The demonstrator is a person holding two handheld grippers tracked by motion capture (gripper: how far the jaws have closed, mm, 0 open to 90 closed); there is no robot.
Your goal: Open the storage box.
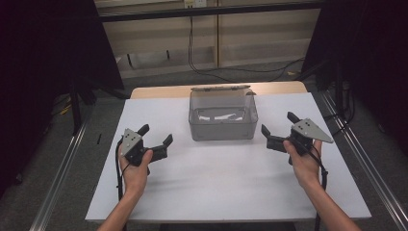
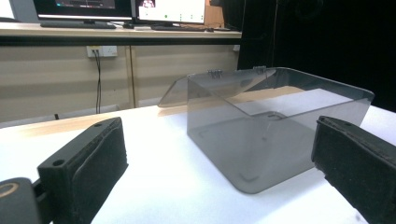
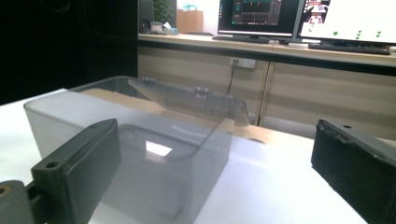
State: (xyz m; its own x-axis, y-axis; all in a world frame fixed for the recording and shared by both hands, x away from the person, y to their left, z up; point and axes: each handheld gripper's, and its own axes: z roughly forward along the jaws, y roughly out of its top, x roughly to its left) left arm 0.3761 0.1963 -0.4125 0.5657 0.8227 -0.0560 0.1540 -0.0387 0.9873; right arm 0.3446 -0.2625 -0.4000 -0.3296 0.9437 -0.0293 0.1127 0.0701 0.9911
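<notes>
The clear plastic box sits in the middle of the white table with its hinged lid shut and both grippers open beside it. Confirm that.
Not quite: the lid is open, folded back behind the clear plastic box, as the high view shows. The rest stands: left gripper and right gripper are open.

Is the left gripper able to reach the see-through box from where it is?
Probably yes. The left gripper is held open, a little to the side of the clear box, and only bare white table lies between them.
</notes>
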